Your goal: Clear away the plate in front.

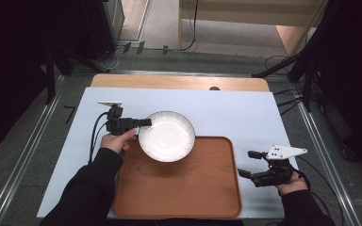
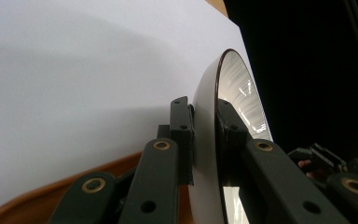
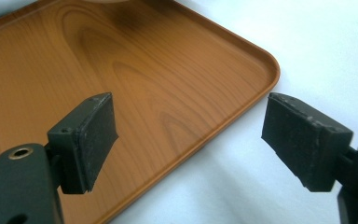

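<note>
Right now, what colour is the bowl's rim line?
Dark brown on a white bowl; clearest in the left gripper view.

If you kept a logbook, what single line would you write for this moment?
left gripper: shut on white plate rim | plate: over wooden tray far edge | right gripper: open, holding nothing, beside tray

White-covered table [image 1: 245,113], wooden tray [image 1: 179,188]

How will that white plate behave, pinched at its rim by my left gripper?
The white plate looks glossy, so it may slip between the left gripper pads. It is pinched at one edge only, so it could sag or pivot. It appears rigid and probably ceramic, likely to chip if dropped onto the wooden tray.
</note>
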